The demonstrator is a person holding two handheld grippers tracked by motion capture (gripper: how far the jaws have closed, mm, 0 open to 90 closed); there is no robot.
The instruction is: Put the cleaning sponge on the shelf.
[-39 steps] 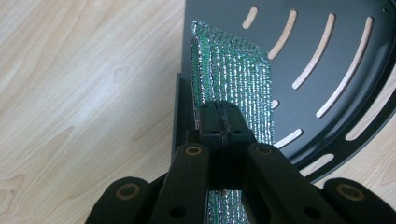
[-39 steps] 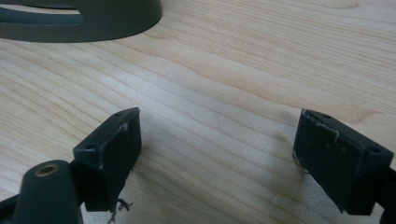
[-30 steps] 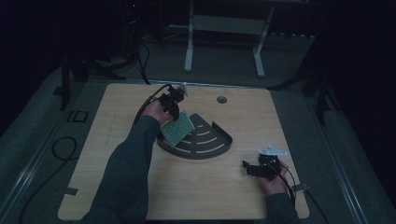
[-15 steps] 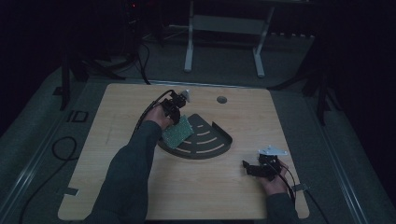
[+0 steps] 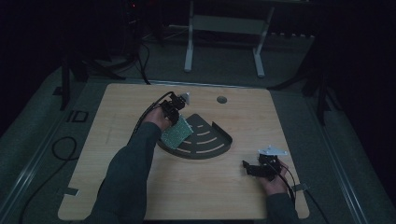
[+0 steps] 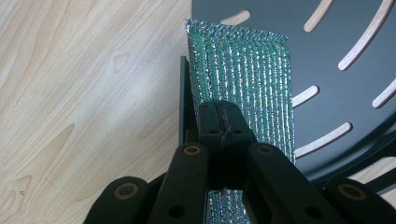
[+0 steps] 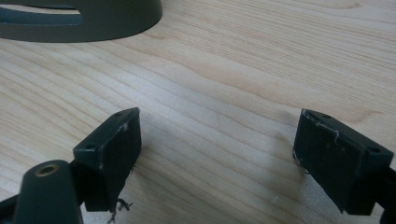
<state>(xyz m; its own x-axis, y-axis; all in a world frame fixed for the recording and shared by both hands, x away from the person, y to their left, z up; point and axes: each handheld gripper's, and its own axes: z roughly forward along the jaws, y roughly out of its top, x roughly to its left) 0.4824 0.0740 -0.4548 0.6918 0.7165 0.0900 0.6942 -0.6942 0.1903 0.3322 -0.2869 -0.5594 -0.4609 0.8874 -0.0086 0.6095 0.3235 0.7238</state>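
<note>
I am working over a pale wooden desk (image 5: 116, 186) with a dark, fan-shaped slotted tray (image 5: 210, 140) near its middle. This tray is my landmark.

My left hand-held gripper (image 5: 173, 111) is at the tray's left edge, jaws clamped tight on a flat green scouring pad (image 5: 176, 132) with a glittery woven surface. From the high view, the pad hangs tilted, its lower part over the tray's left portion. From the left gripper view, the left hand-held gripper (image 6: 219, 122) pinches the pad (image 6: 252, 70) by its near end, and the pad stretches away from the jaws, straddling the tray's straight left rim (image 6: 184, 93): wood to the left of it, dark tray floor (image 6: 327, 51) with curved slots to the right. I cannot tell whether its far end touches the tray floor.

My right hand-held gripper (image 5: 256, 169) rests on the desk well apart from the tray, off the front right of its curved rim. In the right gripper view its jaws stand wide apart over bare wood with nothing between them (image 7: 215, 154), the tray's curved wall (image 7: 116, 23) off at the top left.

I judge the step in hand to be placing the pad on the tray. The next move calls for lowering it flat onto the slotted floor, fully inside the rim, then letting go.
</note>
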